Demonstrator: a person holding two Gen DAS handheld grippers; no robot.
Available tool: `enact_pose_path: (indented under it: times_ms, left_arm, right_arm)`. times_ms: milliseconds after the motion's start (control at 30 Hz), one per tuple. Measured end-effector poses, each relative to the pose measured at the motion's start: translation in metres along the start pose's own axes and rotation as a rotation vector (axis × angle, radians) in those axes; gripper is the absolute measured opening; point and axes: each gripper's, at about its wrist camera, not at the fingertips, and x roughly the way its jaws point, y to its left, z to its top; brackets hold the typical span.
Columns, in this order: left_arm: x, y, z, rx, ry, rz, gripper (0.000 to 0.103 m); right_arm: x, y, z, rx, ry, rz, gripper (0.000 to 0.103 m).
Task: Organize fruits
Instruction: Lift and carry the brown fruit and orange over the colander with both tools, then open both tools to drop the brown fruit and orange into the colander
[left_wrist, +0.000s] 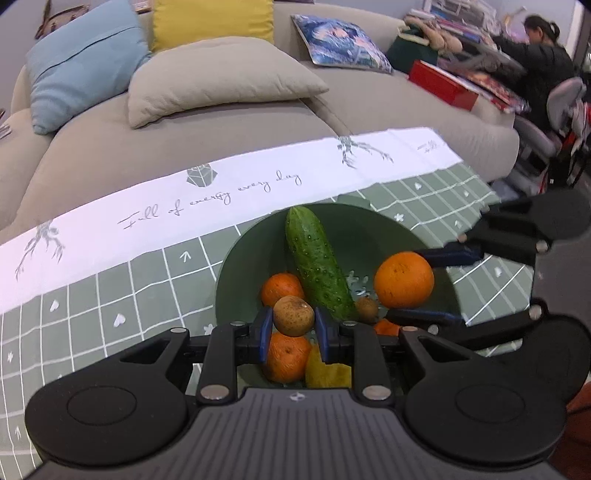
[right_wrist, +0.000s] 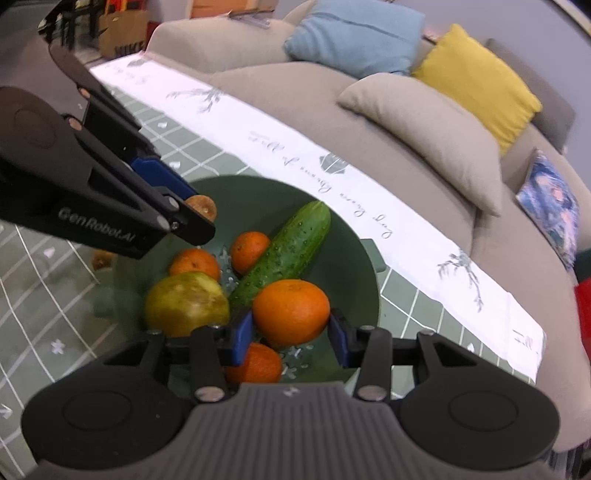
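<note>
A green bowl (left_wrist: 373, 236) (right_wrist: 354, 258) on the table holds a cucumber (left_wrist: 317, 269) (right_wrist: 288, 251), several small oranges (left_wrist: 280, 288) (right_wrist: 251, 249) and a yellow-green pear-like fruit (right_wrist: 186, 304). My left gripper (left_wrist: 293, 325) is shut on a small brown round fruit (left_wrist: 293, 315) (right_wrist: 201, 207) above the bowl's near side. My right gripper (right_wrist: 291, 326) is shut on a large orange (right_wrist: 291, 310) (left_wrist: 403, 279) above the bowl. Another small brown fruit (left_wrist: 366, 308) lies in the bowl.
The table carries a green grid cloth (left_wrist: 110, 295) with a white lettered strip (left_wrist: 221, 192). A small brown fruit (right_wrist: 100, 259) lies on the cloth left of the bowl. Behind is a grey sofa (left_wrist: 207, 122) with cushions. A person (left_wrist: 546, 55) sits at far right.
</note>
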Motion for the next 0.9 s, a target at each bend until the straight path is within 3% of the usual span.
enact_pose_path:
  times_ms: [367,900]
  left_arm:
    - [0.037,0.002,0.006,0.048,0.082,0.0,0.027]
    - [0.055,0.0,0.006,0.087,0.111,0.01,0.027]
  right_arm:
    - [0.046,-0.011,0.008,-0.106,0.071,0.025,0.04]
    - [0.068,-0.016,0.007,-0.097,0.09,0.047,0.041]
